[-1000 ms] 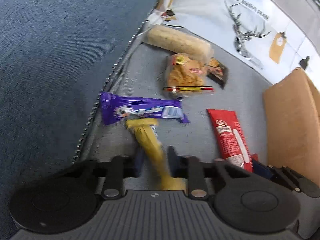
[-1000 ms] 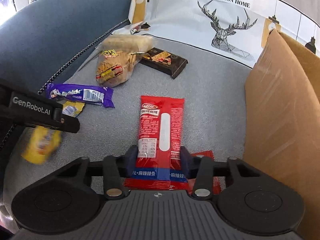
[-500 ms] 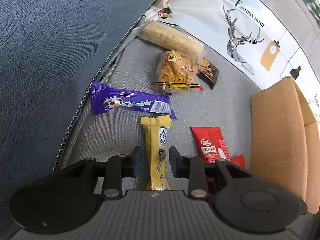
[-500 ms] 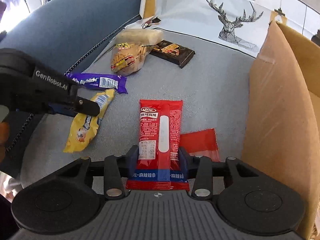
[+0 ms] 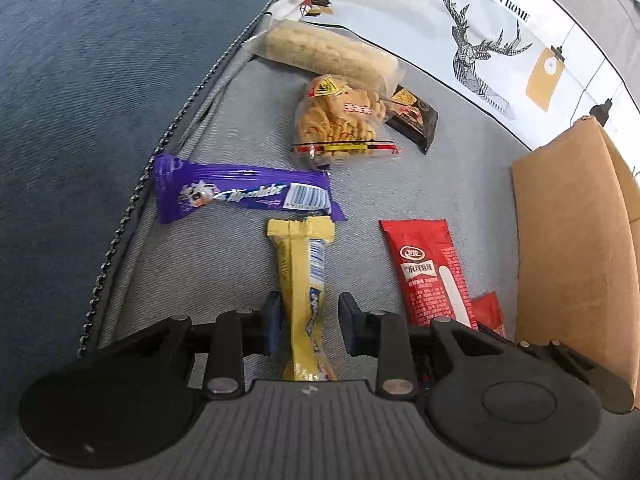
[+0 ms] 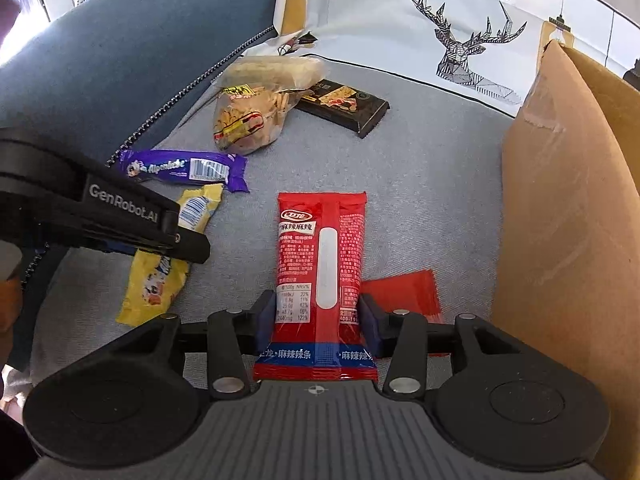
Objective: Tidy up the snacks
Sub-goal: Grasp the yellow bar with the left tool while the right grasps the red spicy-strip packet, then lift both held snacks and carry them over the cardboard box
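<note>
Left gripper (image 5: 306, 322) stood over the yellow bar (image 5: 304, 292) on the sofa seat (image 5: 420, 184), jaws just narrowing, not yet touching. Right gripper (image 6: 318, 318) clamped the red packet (image 6: 320, 264) beside the cardboard box (image 6: 560, 240).

Yellow wrapper (image 5: 301, 304) between the tool's blue pads (image 5: 273, 322); purple wrapper (image 5: 244, 196) ahead of it. Red packet (image 6: 322, 264), white stripe. Brown box (image 6: 568, 216). White cushion (image 6: 400, 24), black geometric stag print.
</note>
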The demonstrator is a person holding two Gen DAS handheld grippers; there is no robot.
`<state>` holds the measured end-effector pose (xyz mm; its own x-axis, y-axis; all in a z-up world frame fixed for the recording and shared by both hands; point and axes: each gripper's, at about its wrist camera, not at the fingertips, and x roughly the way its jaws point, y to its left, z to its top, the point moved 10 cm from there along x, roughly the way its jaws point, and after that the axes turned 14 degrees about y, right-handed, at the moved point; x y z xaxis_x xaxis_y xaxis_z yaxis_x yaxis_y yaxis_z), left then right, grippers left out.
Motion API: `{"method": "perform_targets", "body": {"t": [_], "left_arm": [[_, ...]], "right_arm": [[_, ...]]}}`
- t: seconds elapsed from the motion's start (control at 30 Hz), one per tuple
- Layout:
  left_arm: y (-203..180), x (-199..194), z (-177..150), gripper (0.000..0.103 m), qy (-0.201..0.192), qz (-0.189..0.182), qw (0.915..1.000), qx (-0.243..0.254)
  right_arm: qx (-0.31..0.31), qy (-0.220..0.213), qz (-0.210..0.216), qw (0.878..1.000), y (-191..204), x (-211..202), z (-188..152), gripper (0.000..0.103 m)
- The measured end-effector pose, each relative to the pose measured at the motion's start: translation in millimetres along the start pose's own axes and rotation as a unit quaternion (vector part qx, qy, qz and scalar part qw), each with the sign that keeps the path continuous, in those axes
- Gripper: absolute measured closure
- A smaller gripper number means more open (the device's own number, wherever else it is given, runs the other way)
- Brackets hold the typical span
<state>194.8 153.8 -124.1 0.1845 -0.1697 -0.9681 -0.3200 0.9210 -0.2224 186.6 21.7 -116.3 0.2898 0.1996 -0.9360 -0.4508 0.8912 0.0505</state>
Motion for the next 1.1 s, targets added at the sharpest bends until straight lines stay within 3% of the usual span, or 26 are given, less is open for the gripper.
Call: {"method": "perform_targets", "body": {"t": [0.07, 0.27, 0.67, 0.9, 1.1], "left_arm": [[-3, 1, 0, 0.085, 0.001, -0.003, 1.0, 0.001], [-10, -6, 0, 0.091, -0.016, -0.018, 0.9997, 0.003], [-17, -50, 3, 0.091, -0.099, -0.076, 0.9921, -0.014], [-36, -66, 1, 0.091, -0.131, -0.1, 0.9863, -0.007], [-63, -69, -5, 0.091, -0.139, -0.102, 0.9847, 0.025]], "right_arm": [[-0.002, -0.003, -0.007, 1.0, -1, -1, -1, 0.06], [0.005, -0.011, -0.008, 1.0, -4, -8, -2, 0.065], [0.003, -0.085, -0.012, 0.996, -6, -59, 1, 0.066], [-0.003, -0.166, -0.004, 0.986, -28, -124, 2, 0.066], [0.008, -0.236, -0.025, 0.971, -76, -174, -7, 0.066]]}}
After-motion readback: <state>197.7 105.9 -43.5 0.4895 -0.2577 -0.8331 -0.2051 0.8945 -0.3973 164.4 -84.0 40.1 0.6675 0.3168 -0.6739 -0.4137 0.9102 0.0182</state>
